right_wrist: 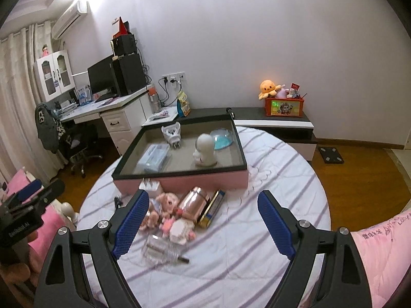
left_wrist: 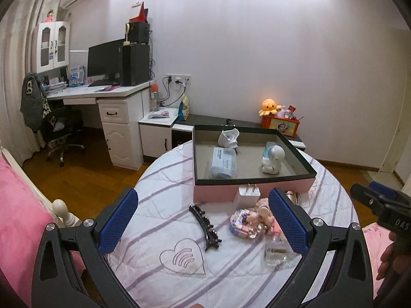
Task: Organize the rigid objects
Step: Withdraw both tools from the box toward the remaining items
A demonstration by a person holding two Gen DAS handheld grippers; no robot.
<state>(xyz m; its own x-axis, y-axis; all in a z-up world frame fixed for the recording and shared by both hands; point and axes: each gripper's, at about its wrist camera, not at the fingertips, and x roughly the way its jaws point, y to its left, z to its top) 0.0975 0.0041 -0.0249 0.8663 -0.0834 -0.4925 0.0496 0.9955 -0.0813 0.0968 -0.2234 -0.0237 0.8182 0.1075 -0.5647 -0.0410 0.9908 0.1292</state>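
A pink tray with a dark rim [left_wrist: 253,177] [right_wrist: 179,173] sits on a round striped cloth. It holds a white plug adapter [left_wrist: 228,136], a clear packet [left_wrist: 222,163] and a white robot toy [left_wrist: 272,159]. Loose in front of it lie a white charger [right_wrist: 151,187], a black hair clip [left_wrist: 205,227], small dolls [right_wrist: 164,205], a rose-gold cylinder [right_wrist: 192,202], a gold-and-black battery [right_wrist: 212,210] and a clear bottle [right_wrist: 161,250]. My left gripper [left_wrist: 203,195] hangs open above the hair clip and dolls. My right gripper [right_wrist: 203,194] is open over the pile, holding nothing.
A white desk with monitor and office chair [left_wrist: 61,131] stands far left. A low dark cabinet [right_wrist: 282,123] along the wall carries an orange toy box with plush toys [right_wrist: 283,106]. Pink bedding [left_wrist: 18,220] borders the cloth on both sides; wood floor lies beyond.
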